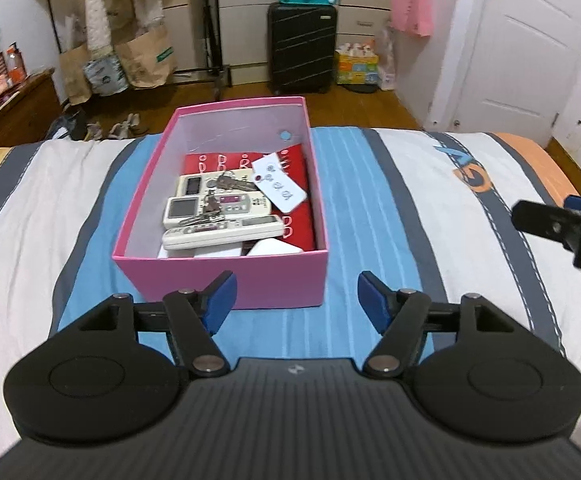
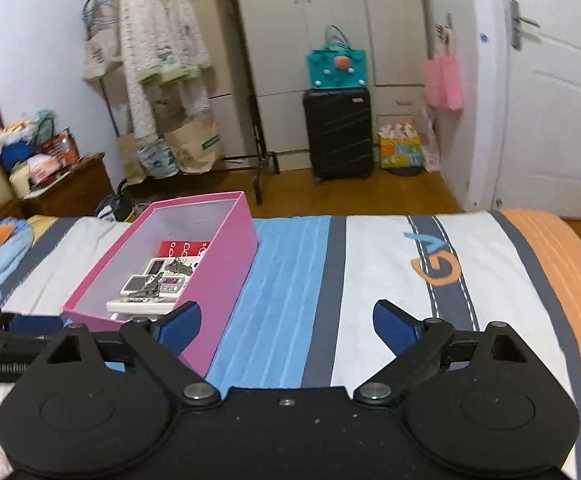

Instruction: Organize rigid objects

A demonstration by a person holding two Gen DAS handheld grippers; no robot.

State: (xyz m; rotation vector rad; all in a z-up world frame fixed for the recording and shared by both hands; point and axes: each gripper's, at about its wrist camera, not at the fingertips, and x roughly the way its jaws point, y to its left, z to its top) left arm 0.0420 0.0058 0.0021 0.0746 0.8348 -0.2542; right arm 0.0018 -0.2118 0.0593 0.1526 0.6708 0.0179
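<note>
The pink box point(image 1: 226, 276) sits on the striped bedspread point(image 1: 370, 208), holding three remote controls point(image 1: 218, 208), bunches of keys point(image 1: 226, 182), a white tag point(image 1: 278, 184) and a red notebook point(image 1: 302, 224). The left gripper point(image 1: 293, 300) hovers just short of the box's near wall, fingers wide and empty. The right gripper point(image 2: 286, 320) hangs over bare bedding to the box's right, fingers spread wider, also empty. No loose items show on the bed. The risk now is a low pass: a finger catching the box's near wall could shove or tip it on the soft bedding, spilling the keys.
</note>
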